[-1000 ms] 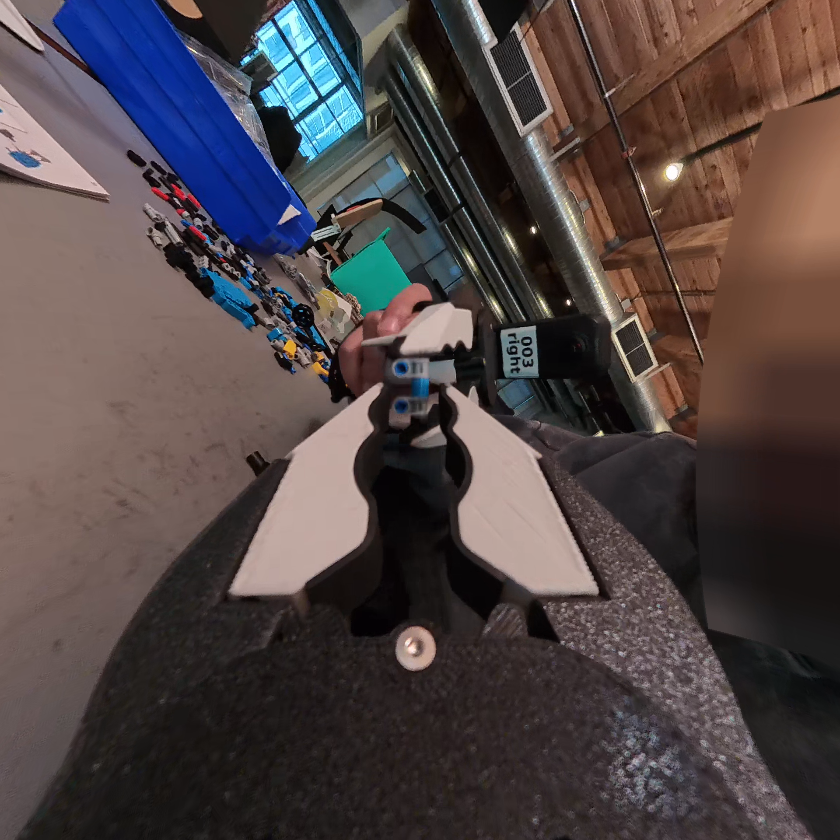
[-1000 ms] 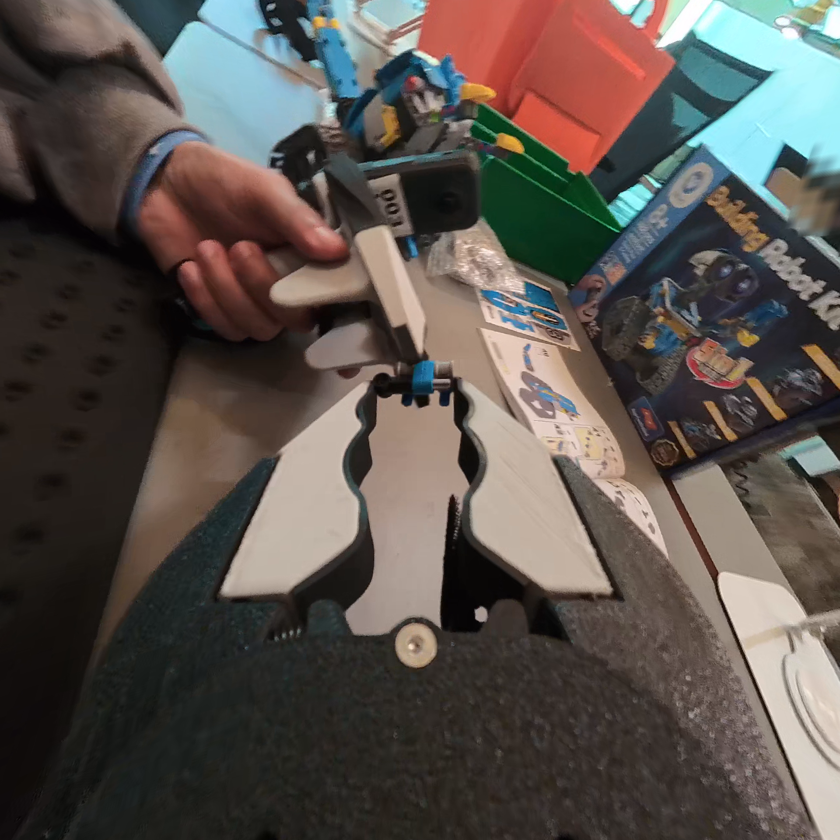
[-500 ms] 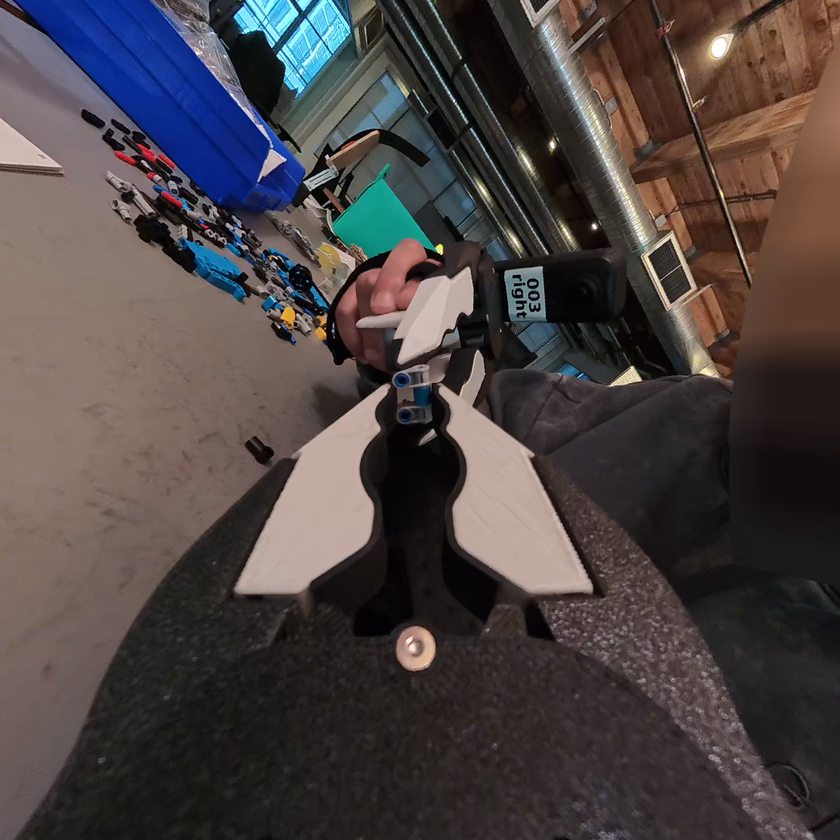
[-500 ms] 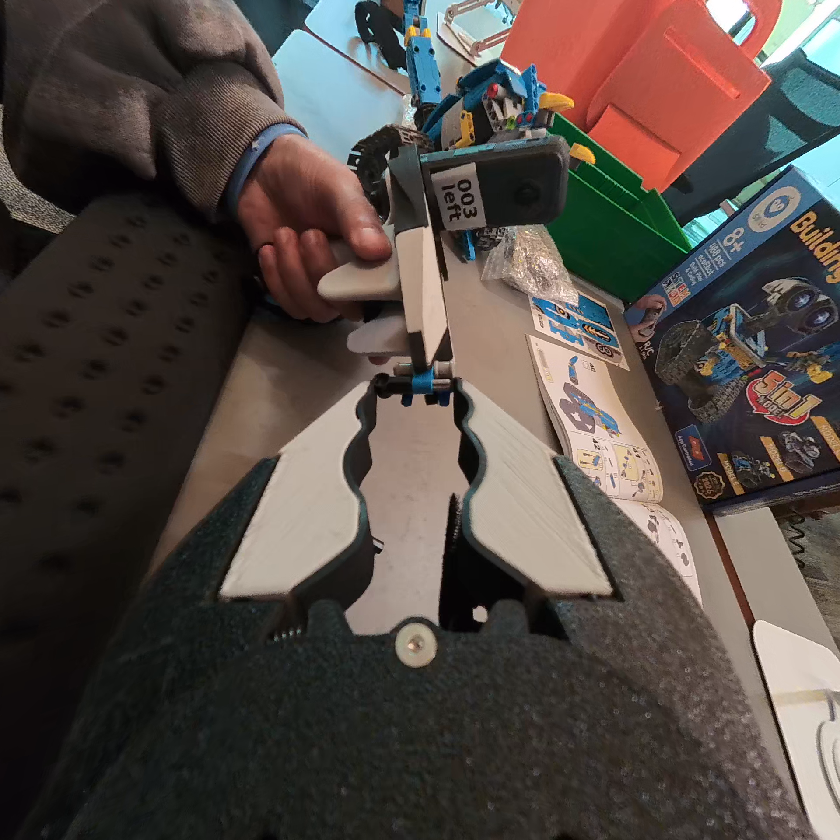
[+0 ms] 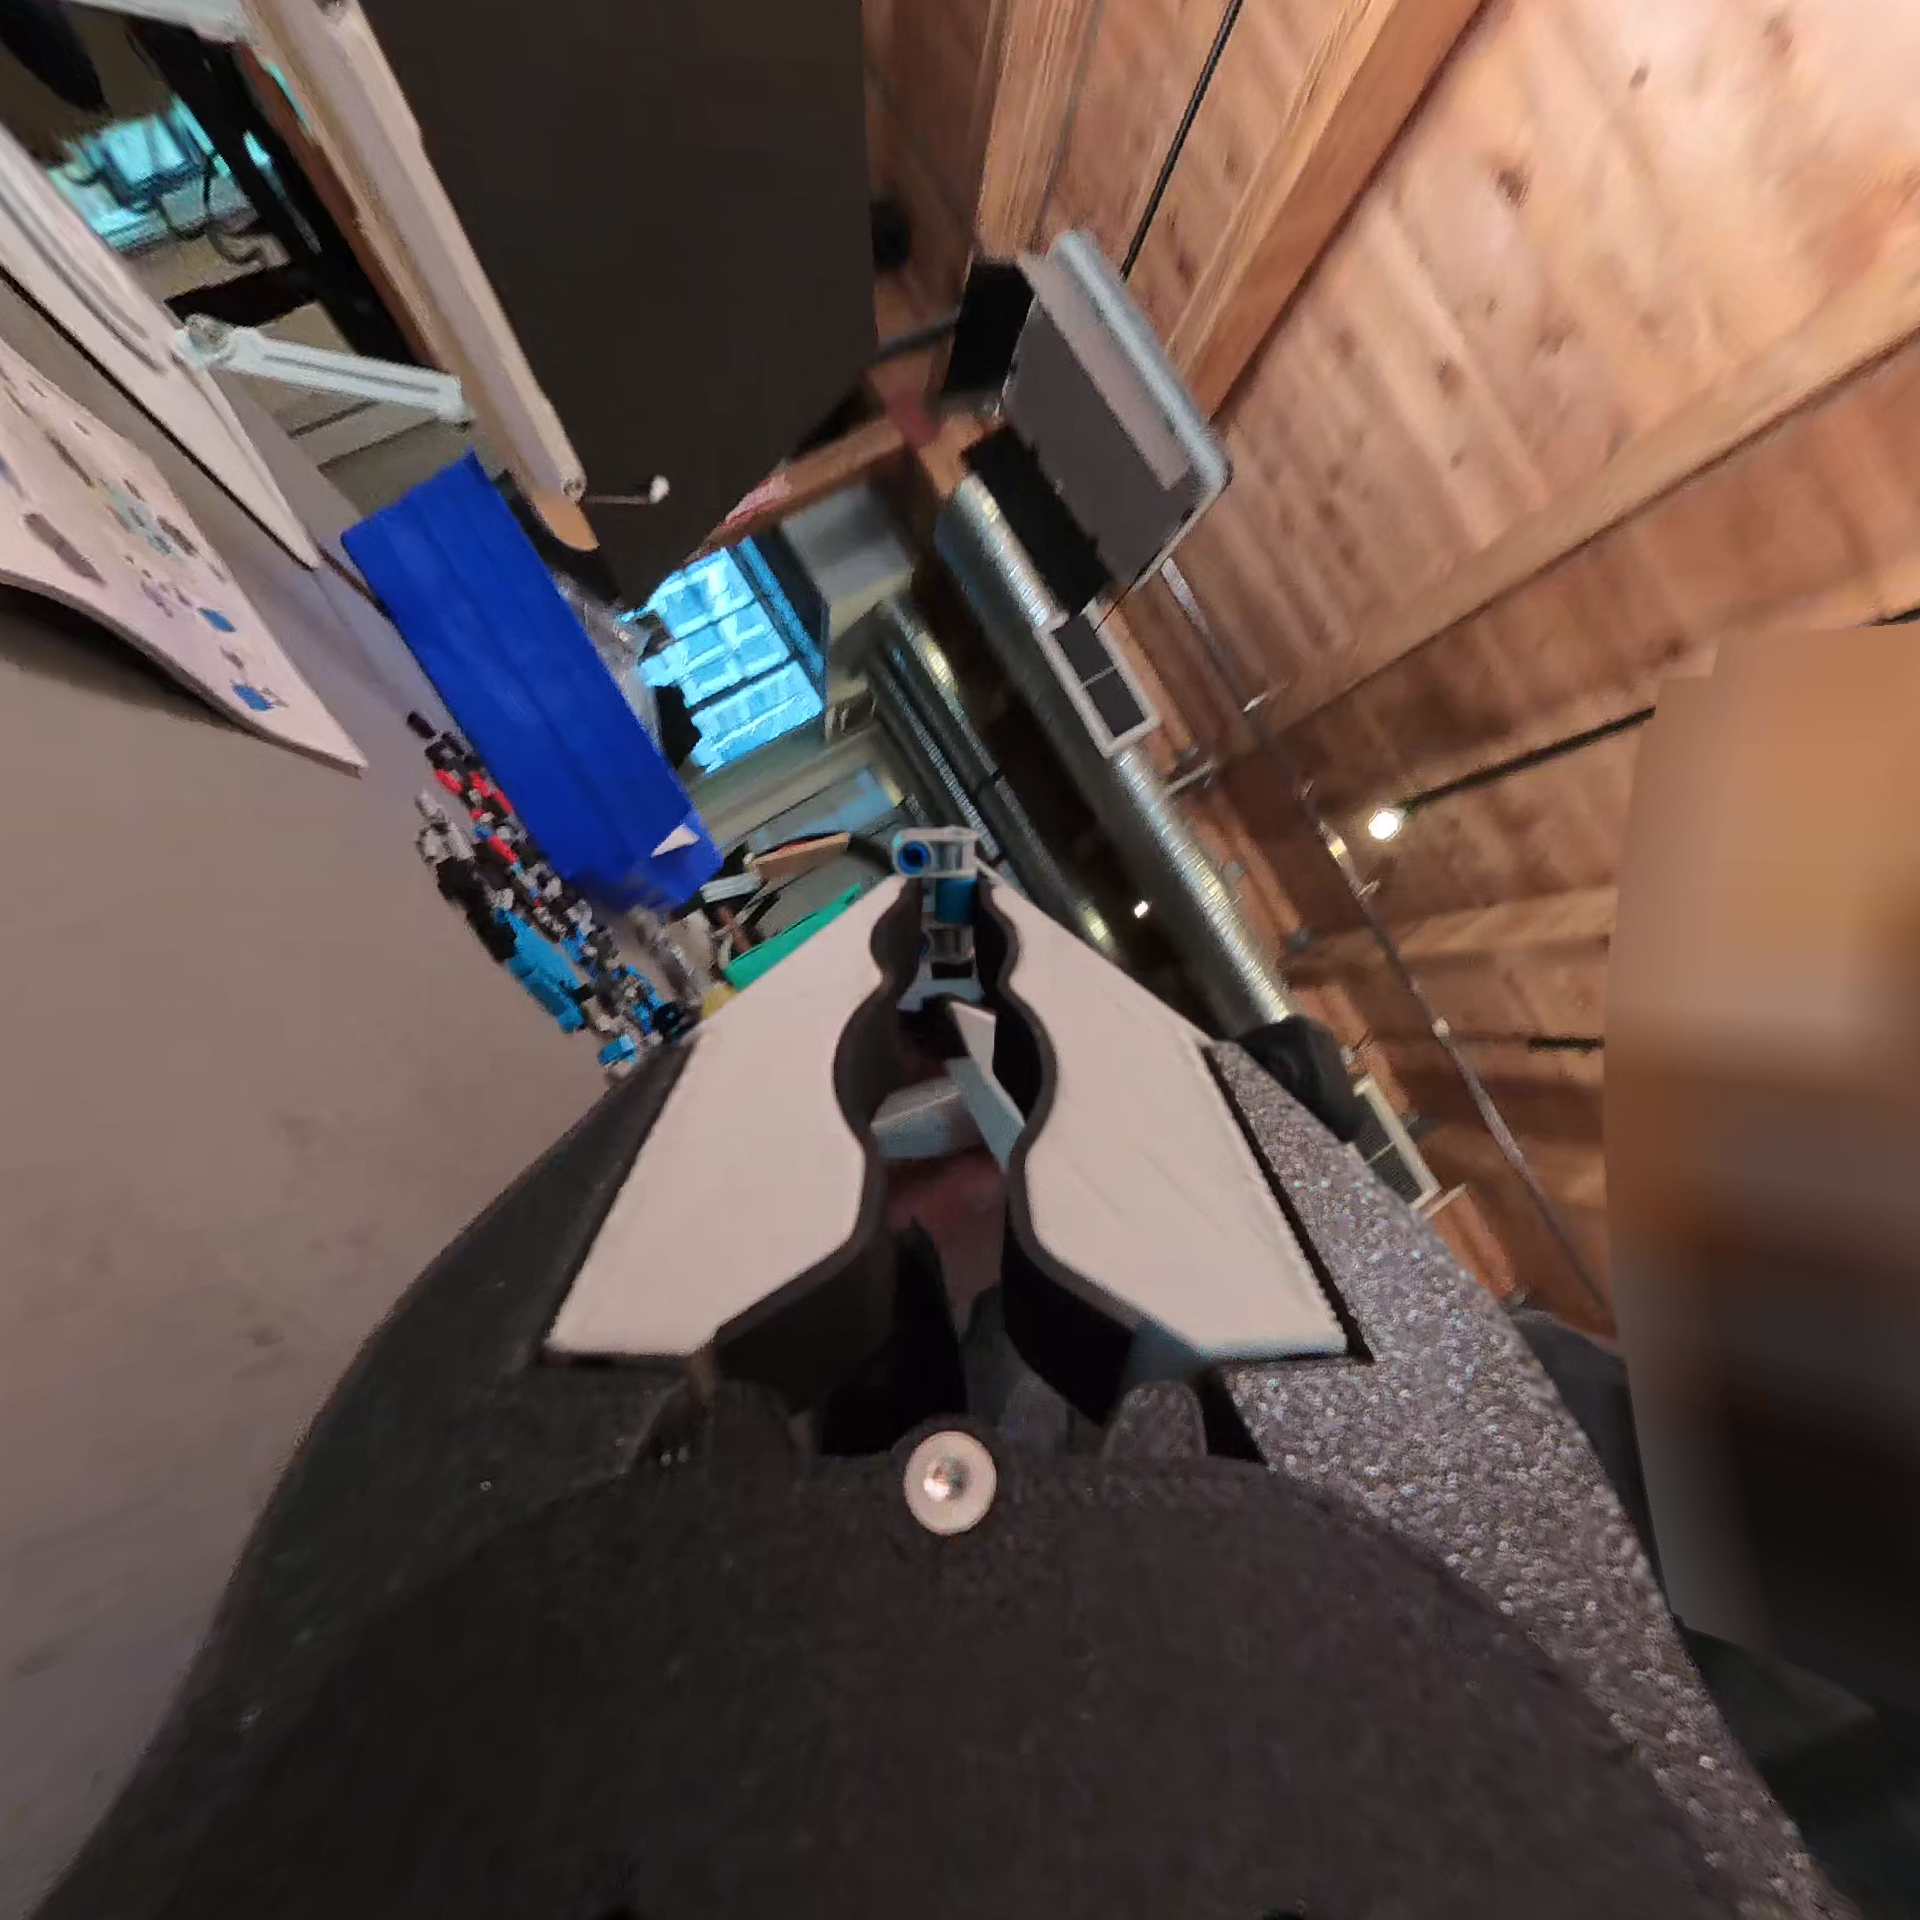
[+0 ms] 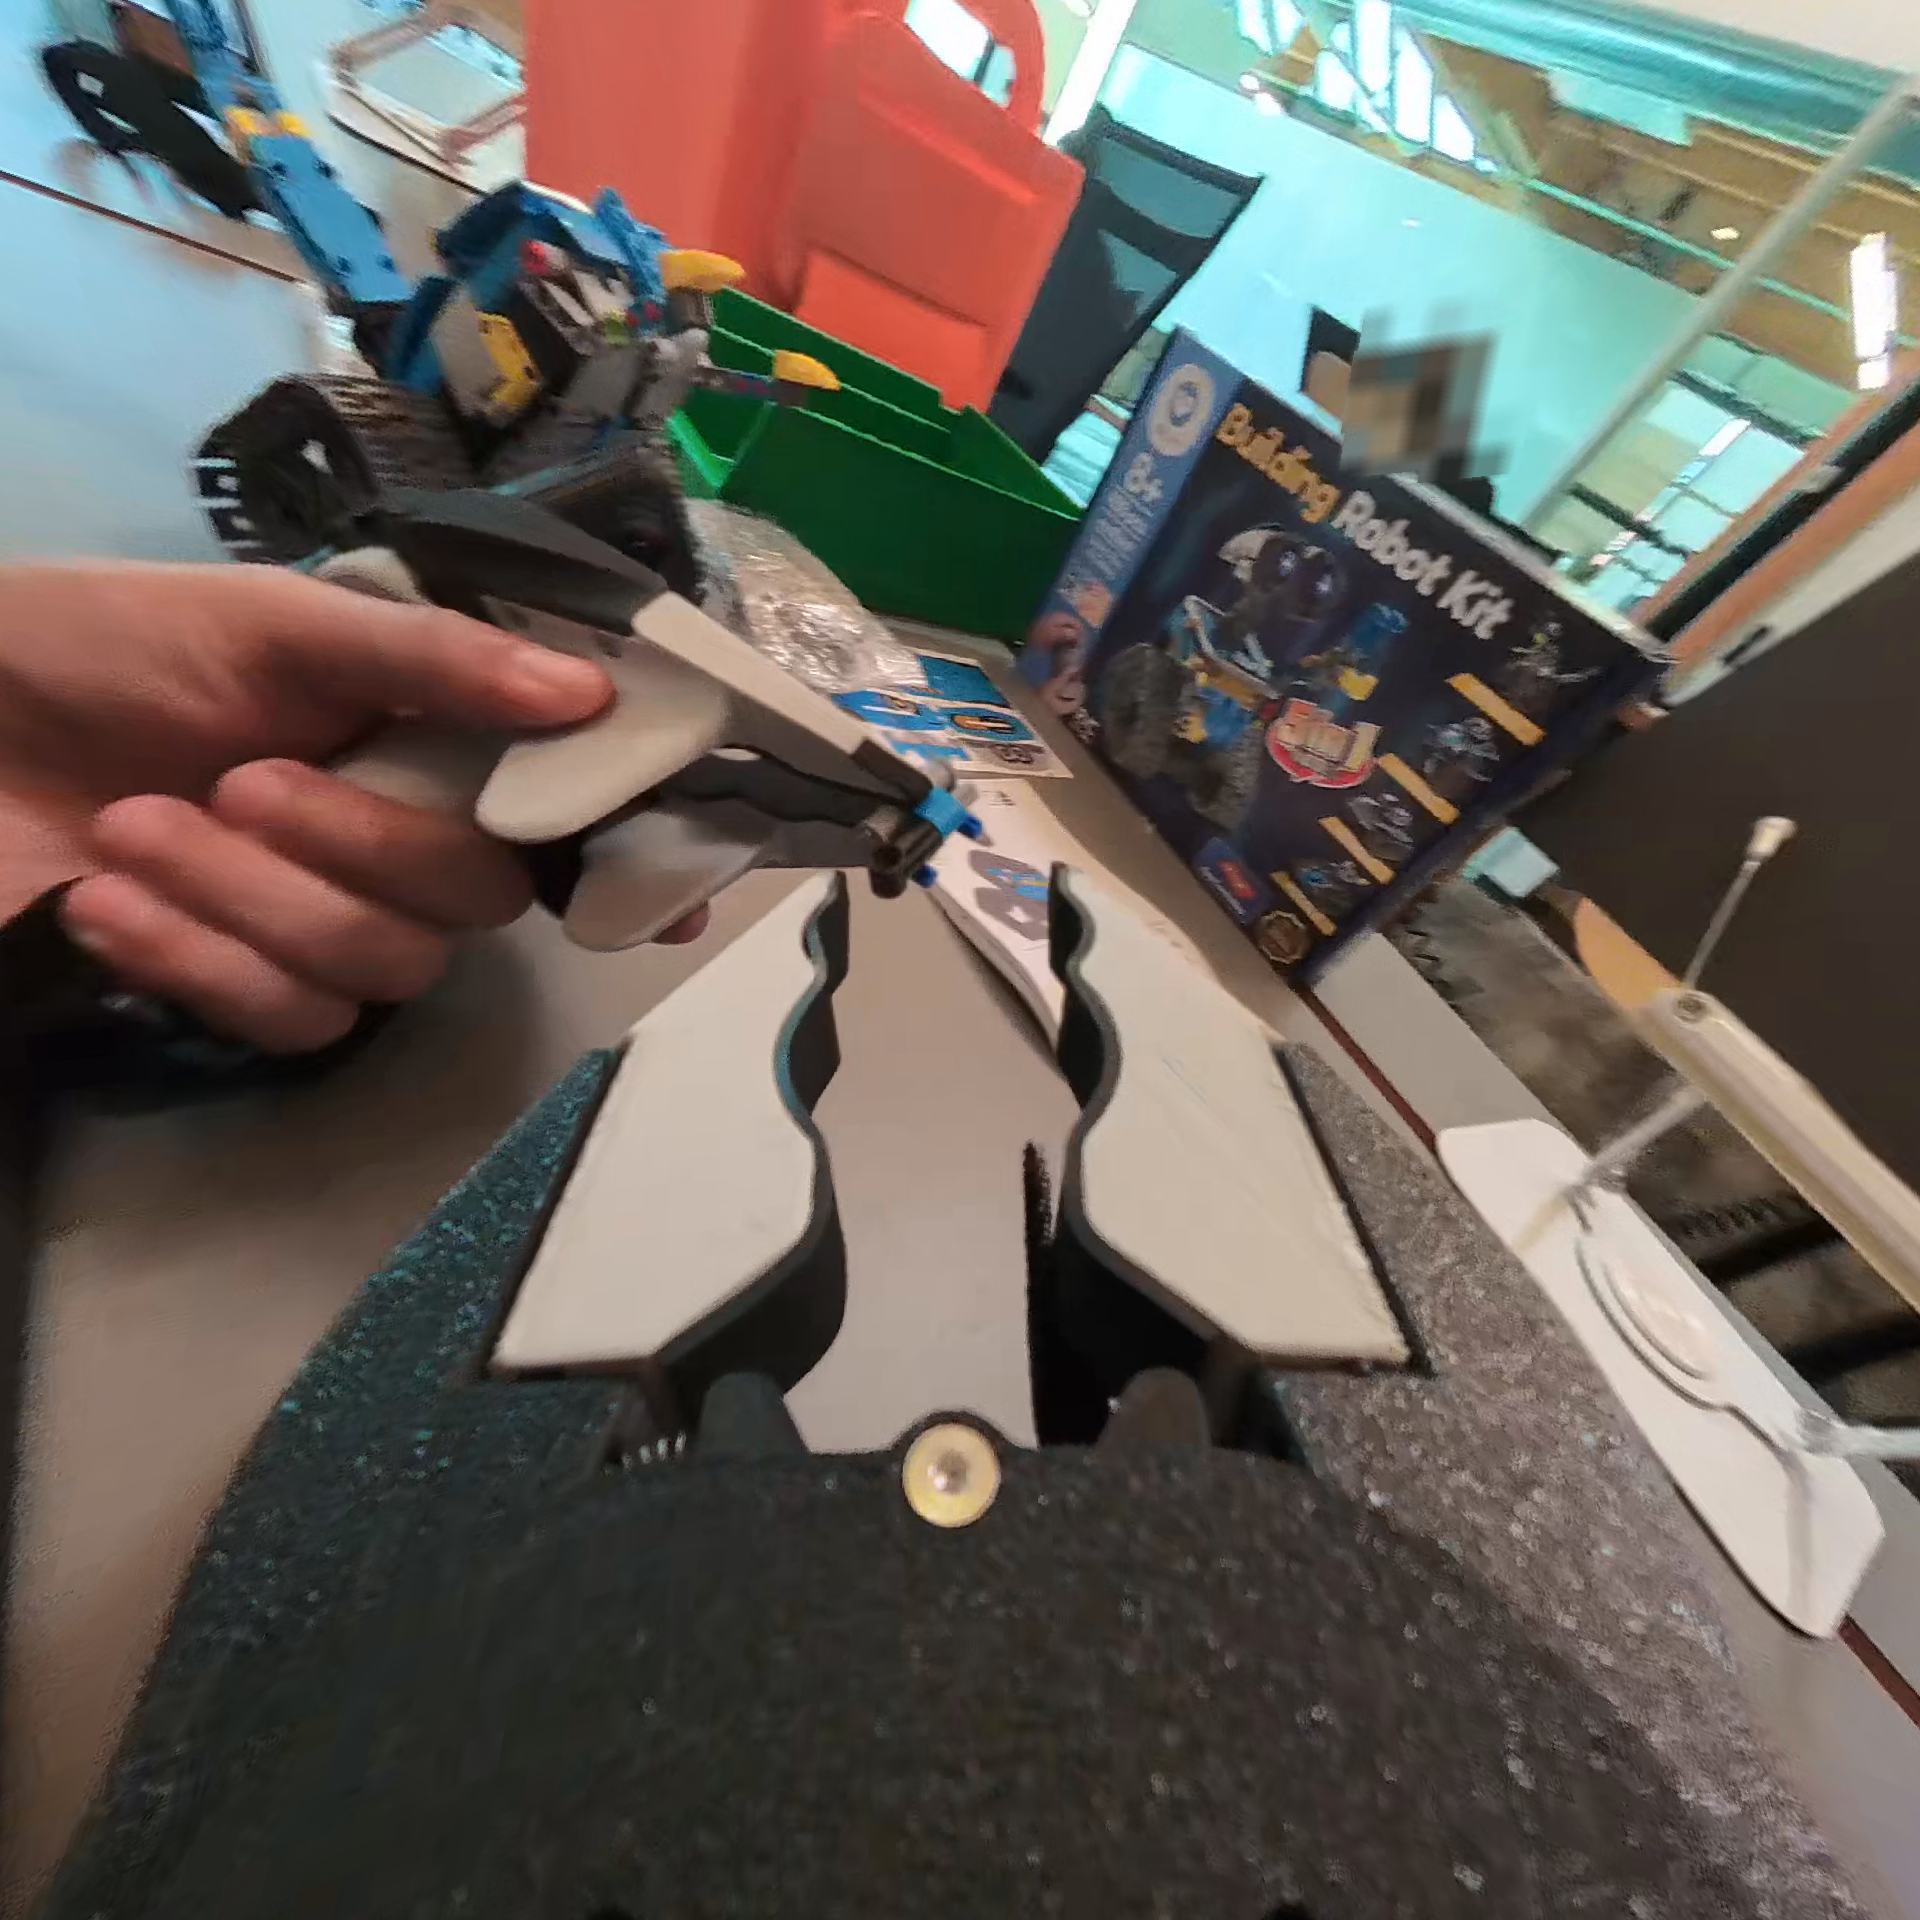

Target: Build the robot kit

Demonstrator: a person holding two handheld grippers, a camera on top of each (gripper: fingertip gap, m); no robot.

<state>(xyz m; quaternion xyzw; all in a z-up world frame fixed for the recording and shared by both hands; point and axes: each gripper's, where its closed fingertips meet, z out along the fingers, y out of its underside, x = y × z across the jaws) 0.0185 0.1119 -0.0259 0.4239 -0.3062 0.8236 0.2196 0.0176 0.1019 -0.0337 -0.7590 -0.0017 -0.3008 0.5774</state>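
Observation:
My left gripper [image 5: 935, 883] is shut on a small brick assembly [image 5: 933, 857] of grey, blue and black parts, which sticks out past its tips. In the right wrist view a hand [image 6: 260, 779] holds that left gripper [image 6: 904, 805] up and to the left, with the assembly [image 6: 935, 816] at its tip. My right gripper [image 6: 951, 888] is open and empty, its fingertips just below and beside the assembly, apart from it. Part of the right gripper's fingers [image 5: 977, 1091] shows through the gap under my left fingers.
On the grey table [image 6: 312, 1195] are a kit box [image 6: 1330, 665], a green bin [image 6: 883, 488], an orange bag [image 6: 831, 187], a built tracked model [image 6: 540, 322], an instruction booklet [image 6: 997, 883] and a white plate [image 6: 1662, 1382]. A blue bin [image 5: 520, 686] and several loose parts [image 5: 520, 904] lie farther along. My two grippers' fingertips are within a few centimetres of each other. The built tracked model [image 6: 540, 322] is about 25 cm from both grippers' fingertips.
My right gripper has let go of the assembly and opened. My left gripper has swung away up and to the left with the assembly in it.

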